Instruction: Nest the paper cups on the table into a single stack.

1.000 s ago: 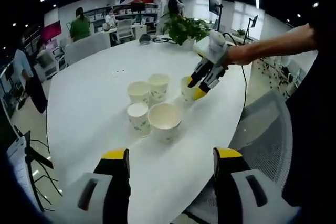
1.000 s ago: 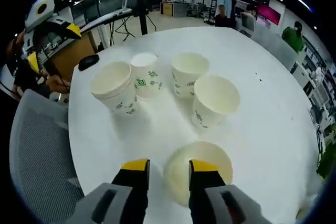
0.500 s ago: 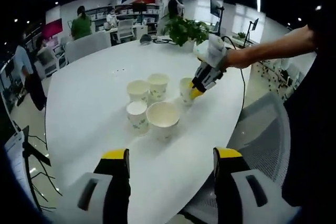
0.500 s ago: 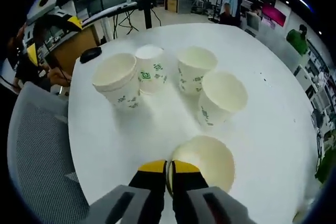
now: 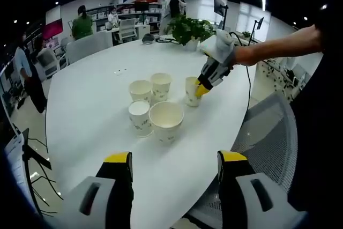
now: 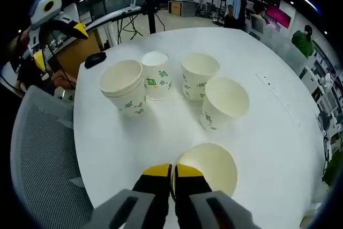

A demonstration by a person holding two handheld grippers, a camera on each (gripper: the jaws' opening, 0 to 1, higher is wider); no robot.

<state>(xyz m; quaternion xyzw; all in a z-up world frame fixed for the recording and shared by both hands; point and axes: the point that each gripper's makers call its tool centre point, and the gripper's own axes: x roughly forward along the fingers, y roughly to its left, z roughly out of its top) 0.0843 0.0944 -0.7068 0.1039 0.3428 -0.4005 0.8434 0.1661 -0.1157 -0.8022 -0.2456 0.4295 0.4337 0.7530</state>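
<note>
- Right gripper view: right hand-held gripper (image 6: pixel 172 174) clenched on the near rim of a paper cup (image 6: pixel 210 165), yellow jaw tips pinched together over the cup wall.
- Held cup upright, mouth up, long axis vertical; cannot tell whether its base touches the table (image 6: pixel 278 116).
- Four more cups standing upright on the white round table, mouths up, beyond the held one: front-left cup (image 6: pixel 124 86), small cup (image 6: pixel 157 75) just beside it, back cup (image 6: pixel 197 75), right cup (image 6: pixel 223 103).
- Front-left cup with a doubled rim, apparently two cups already nested.
- Grey mesh chair (image 6: pixel 40 148) at the table edge, on the view's left.
- Left gripper view: left hand-held gripper (image 5: pixel 176 171) released, jaws wide apart, low over the near table edge (image 5: pixel 80 105), well apart from the cups.
- Same view: right hand-held gripper (image 5: pixel 202 89) gripping the rim of the cup (image 5: pixel 192 90) at the right end of the cluster; person's arm (image 5: pixel 278 46) reaching in from the right.
- Potted plant (image 5: pixel 188 29) at the far side of the table.
</note>
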